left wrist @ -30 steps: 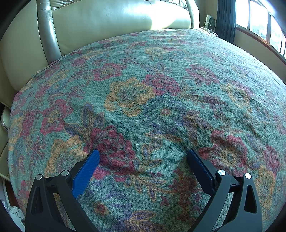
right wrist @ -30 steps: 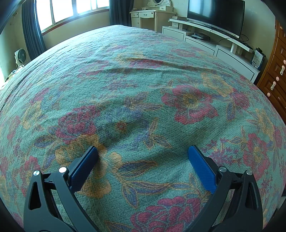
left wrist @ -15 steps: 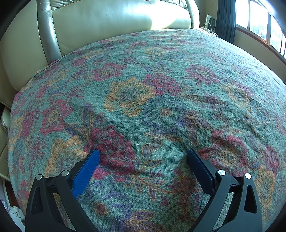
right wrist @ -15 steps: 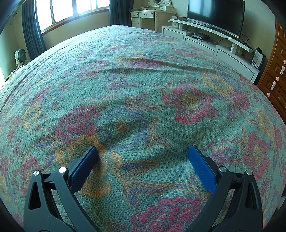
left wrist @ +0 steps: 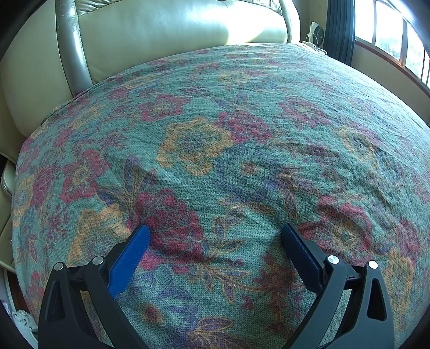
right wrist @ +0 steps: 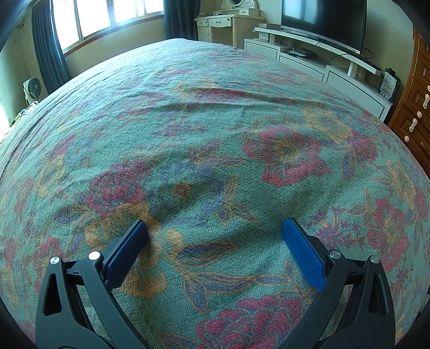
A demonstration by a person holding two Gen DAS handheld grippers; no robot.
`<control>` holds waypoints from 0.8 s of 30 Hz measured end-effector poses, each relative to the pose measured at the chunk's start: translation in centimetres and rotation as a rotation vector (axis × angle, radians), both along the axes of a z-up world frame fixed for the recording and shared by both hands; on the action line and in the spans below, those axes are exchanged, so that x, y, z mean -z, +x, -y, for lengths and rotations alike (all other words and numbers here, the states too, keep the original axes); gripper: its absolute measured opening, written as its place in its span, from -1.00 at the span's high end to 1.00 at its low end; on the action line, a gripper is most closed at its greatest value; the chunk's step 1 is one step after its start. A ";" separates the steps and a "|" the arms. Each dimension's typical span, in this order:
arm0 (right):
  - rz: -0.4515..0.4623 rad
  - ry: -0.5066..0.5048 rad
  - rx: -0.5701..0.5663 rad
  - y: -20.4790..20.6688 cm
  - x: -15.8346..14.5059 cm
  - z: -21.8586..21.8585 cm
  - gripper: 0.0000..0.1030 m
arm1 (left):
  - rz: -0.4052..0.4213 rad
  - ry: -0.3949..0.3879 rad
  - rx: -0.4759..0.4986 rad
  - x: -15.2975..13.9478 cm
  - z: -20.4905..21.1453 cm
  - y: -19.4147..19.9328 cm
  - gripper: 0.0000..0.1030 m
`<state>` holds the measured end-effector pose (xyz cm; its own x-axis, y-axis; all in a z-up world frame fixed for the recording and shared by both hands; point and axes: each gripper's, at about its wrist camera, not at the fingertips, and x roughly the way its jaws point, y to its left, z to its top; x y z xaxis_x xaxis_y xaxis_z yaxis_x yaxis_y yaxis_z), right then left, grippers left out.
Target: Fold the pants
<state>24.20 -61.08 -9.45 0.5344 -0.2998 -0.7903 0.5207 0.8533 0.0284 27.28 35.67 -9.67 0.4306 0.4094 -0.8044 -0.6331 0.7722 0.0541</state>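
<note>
Legible text: none we can read in either view.
We find only one printed item, a dark box with a white label (right wrist: 388,84) on the white TV unit (right wrist: 336,72) in the right wrist view; its lettering is too small and blurred for us to make out.

Home bedroom, lived-in.

Wide bed under a teal woven bedspread (right wrist: 215,112) with red and orange flowers; padded cream leather headboard (left wrist: 166,35) at its head. Beyond the foot: black flat-screen television (right wrist: 322,20) on a long white media cabinet (right wrist: 317,64), cream carved dressing table (right wrist: 228,26), brown wooden chest of drawers (right wrist: 414,107) with pale knobs. Dark pleated curtains (right wrist: 47,53) beside bright windows; small white fan (right wrist: 32,87) on the floor.
</note>
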 end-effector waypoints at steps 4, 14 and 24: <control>-0.002 -0.002 0.000 0.1 0.1 -0.1 -0.96 | 0.000 0.000 0.000 0.0 0.0 0.0 -0.89; -0.007 -0.009 0.001 0.0 0.0 -0.1 -0.96 | 0.000 0.000 0.000 0.0 0.0 0.0 -0.89; -0.004 -0.004 0.000 0.0 0.0 -0.1 -0.96 | 0.000 0.000 0.000 0.0 0.0 0.0 -0.89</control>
<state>24.16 -61.00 -9.45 0.5313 -0.3030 -0.7911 0.5208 0.8534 0.0229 27.26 35.68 -9.67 0.4306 0.4092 -0.8045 -0.6329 0.7723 0.0541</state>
